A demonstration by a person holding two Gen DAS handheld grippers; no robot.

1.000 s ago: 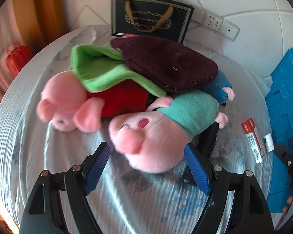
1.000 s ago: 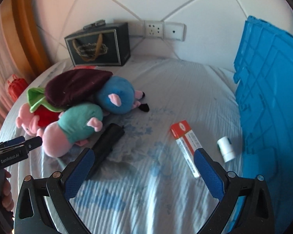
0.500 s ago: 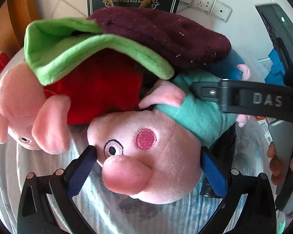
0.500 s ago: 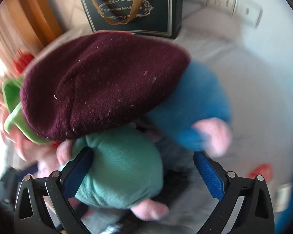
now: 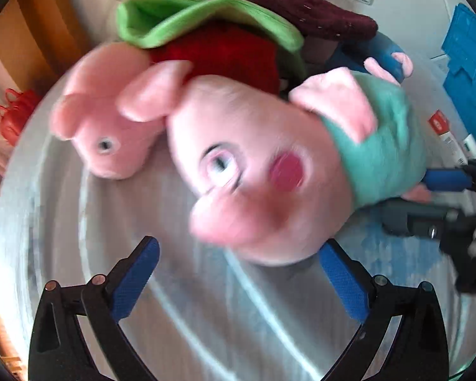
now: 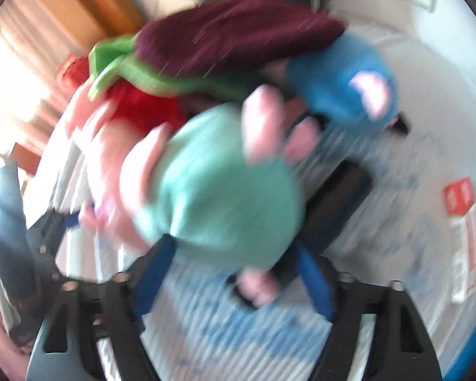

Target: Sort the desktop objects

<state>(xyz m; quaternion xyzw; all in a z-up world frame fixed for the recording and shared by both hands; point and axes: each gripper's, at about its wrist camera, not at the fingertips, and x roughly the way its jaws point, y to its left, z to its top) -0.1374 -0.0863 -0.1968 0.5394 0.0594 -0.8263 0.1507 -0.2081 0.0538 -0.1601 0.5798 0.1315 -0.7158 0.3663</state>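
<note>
The teal pig (image 5: 301, 171) lies on the bench (image 5: 206, 317) at the front of a heap of soft toys, its big pink head toward the left gripper (image 5: 238, 276) and its teal body (image 6: 225, 190) toward the right gripper (image 6: 234, 273).

The left gripper's jaws stand wide apart, having just been opening. The pig's head lies just ahead of them, and its lower edge overlaps the tip of the right-hand blue pad (image 5: 342, 282). Whether that pad touches the head cannot be told, and the other pad (image 5: 136, 276) is clear of it.

The right gripper's jaws have just been closing, and the teal body sits between them. Its blue pads (image 6: 314, 282) flank the bottom of the body, but the view is badly blurred, so whether they already press on the plush cannot be told. In the left view one blue fingertip (image 5: 447, 180) comes in from the right beside the pig's pink foot.

Behind the teal pig lie a red pig (image 5: 111, 127) to the left, a blue toy (image 6: 349, 89) to the right, and a maroon and green cloth (image 5: 231, 16) draped over the heap. A dark cylinder (image 6: 333, 203) lies under the pig's rear. A red and white box (image 6: 463, 222) lies apart on the right.
</note>
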